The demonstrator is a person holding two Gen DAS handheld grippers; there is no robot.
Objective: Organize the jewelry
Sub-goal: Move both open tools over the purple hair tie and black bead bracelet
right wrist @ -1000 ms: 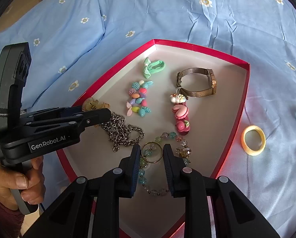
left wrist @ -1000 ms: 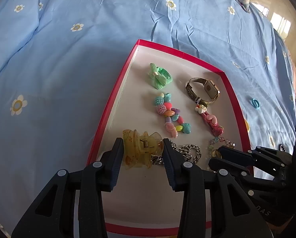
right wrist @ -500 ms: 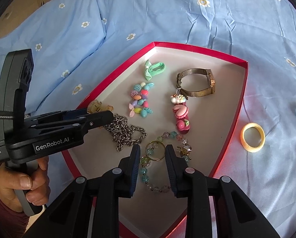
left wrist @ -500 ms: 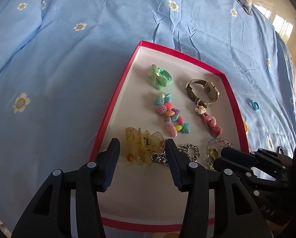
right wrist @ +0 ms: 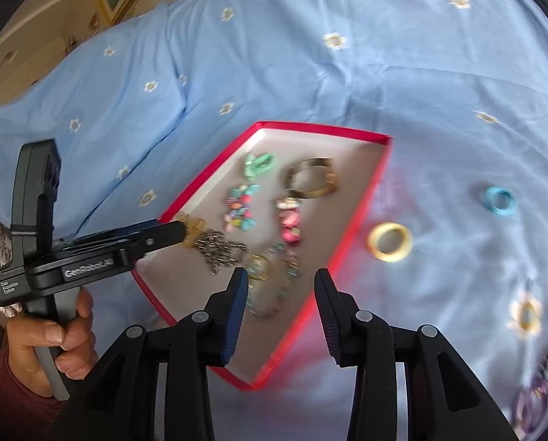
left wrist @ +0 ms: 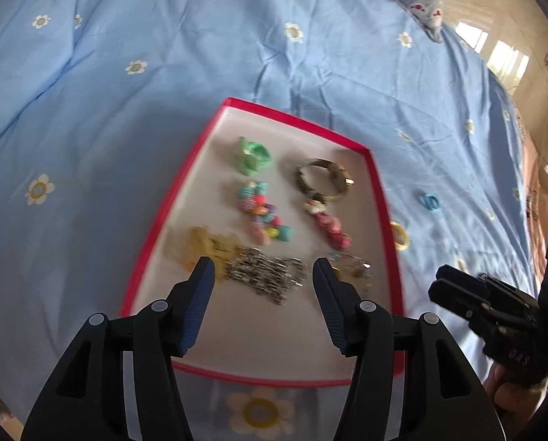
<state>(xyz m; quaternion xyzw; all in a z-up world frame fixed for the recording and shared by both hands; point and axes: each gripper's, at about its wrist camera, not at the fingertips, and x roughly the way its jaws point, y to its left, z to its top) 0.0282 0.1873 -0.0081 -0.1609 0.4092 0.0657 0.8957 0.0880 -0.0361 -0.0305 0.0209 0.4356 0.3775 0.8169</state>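
While both claws gape empty, left claw (left wrist: 261, 275) low centre above chain (left wrist: 266, 275), right claw (right wrist: 279, 284) low centre; jewelry sits in red tray (right wrist: 362, 217) mid-frame, on the bed (right wrist: 347, 55).

Red-rimmed tray (left wrist: 379, 198), daisy-print blue bedspread (left wrist: 134, 117)

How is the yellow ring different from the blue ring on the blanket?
The yellow ring is golden yellow, while the blue ring is bright turquoise. The yellow ring looks bigger and lies close beside the red-rimmed tray; the blue ring looks smaller and lies farther from it. Both are round, lie flat on the blue flowered blanket, outside the tray.
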